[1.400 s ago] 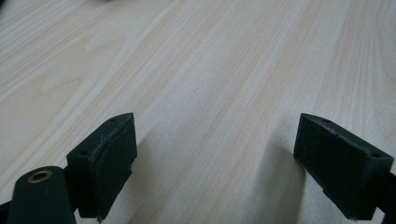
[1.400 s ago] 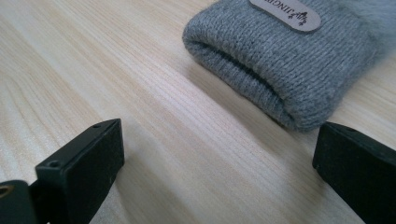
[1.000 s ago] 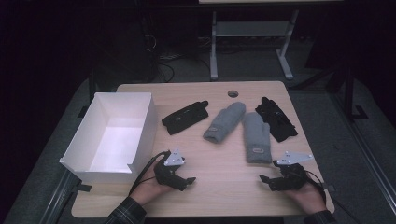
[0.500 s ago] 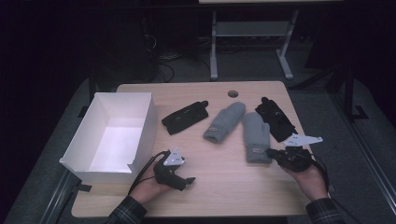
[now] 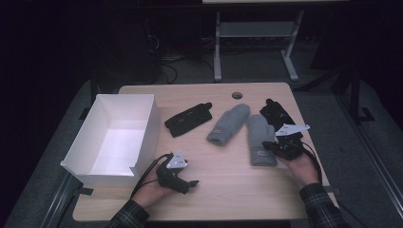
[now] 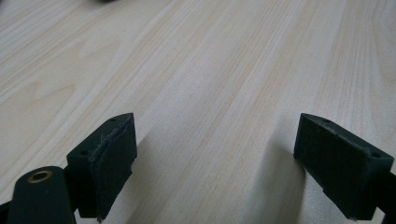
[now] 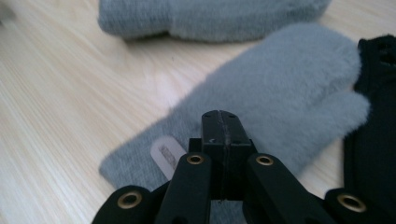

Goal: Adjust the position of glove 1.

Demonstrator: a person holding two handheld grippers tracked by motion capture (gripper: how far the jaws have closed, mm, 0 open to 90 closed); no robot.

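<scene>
Two grey mittens lie mid-table: one (image 5: 229, 124) angled toward the centre, the other (image 5: 259, 138) lying lengthwise to its right, with a small label near its cuff (image 7: 166, 154). A black glove (image 5: 188, 119) rests left of them, another black glove (image 5: 278, 114) at the far right. My right gripper (image 5: 272, 146) hovers at the right mitten's (image 7: 280, 98) edge, jaws pressed together with nothing between them (image 7: 220, 122). My left gripper (image 5: 190, 183) rests low over bare wood near the front edge, jaws wide apart (image 6: 215, 154).
A white open box (image 5: 114, 135) stands at the table's left side. A round grommet (image 5: 237, 95) sits near the far edge. Beyond the table are a metal stand (image 5: 256, 33) and cables on the floor.
My right gripper moved forward from the front edge up to the right grey mitten. The left gripper stayed put.
</scene>
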